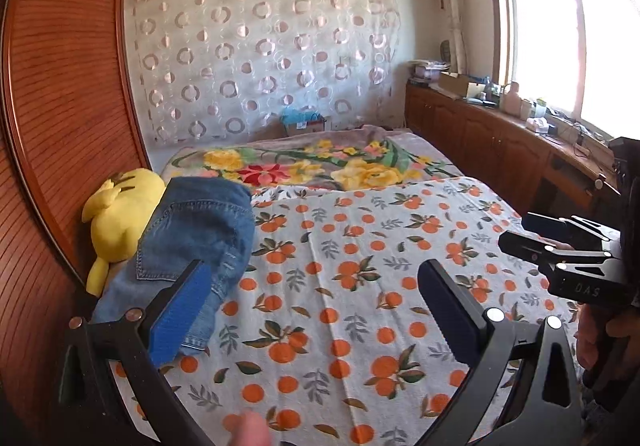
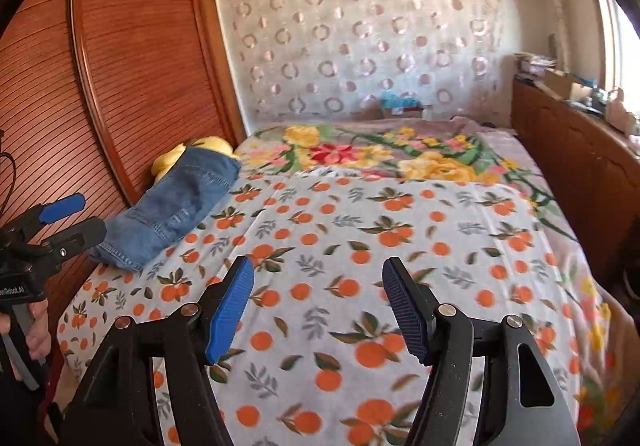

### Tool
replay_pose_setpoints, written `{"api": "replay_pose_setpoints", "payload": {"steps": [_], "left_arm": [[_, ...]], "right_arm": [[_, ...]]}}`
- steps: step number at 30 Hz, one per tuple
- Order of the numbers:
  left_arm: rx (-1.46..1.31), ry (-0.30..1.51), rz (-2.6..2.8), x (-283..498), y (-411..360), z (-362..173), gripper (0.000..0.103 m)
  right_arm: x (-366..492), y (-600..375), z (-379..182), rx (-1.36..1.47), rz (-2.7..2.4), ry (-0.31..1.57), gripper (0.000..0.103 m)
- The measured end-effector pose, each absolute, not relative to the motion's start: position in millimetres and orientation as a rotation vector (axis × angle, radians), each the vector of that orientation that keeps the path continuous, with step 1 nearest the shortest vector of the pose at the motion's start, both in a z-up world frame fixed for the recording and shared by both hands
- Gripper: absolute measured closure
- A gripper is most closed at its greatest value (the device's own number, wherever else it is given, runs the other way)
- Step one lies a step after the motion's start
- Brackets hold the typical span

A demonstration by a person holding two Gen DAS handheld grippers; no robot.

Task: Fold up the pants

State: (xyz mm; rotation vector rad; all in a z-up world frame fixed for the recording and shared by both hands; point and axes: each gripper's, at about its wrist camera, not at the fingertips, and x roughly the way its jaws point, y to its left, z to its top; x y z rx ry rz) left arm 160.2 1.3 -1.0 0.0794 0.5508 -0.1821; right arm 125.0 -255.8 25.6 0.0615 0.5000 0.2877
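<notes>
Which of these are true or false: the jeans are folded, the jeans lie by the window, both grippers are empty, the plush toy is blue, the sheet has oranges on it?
1. The jeans are folded. True.
2. The jeans lie by the window. False: they lie at the bed's edge by the wooden wardrobe, against the plush toy.
3. Both grippers are empty. True: the left gripper and right gripper stand open over the sheet, nothing between the fingers.
4. The plush toy is blue. False: it is yellow.
5. The sheet has oranges on it. True.
</notes>
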Motion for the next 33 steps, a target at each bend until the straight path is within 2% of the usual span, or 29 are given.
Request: {"api": "replay_pose_setpoints", "payload": {"steps": [17, 33], "left_arm": [[0.045, 0.516, -0.166, 101, -6, 17, 0.000], [0.029, 0.512, -0.104, 77, 18, 2, 0.000]], "right_arm": [[46, -256, 31, 0.061, 0.222, 0.410, 0.034], [42, -252, 12, 0.039, 0.210, 0.410, 0.034]]}}
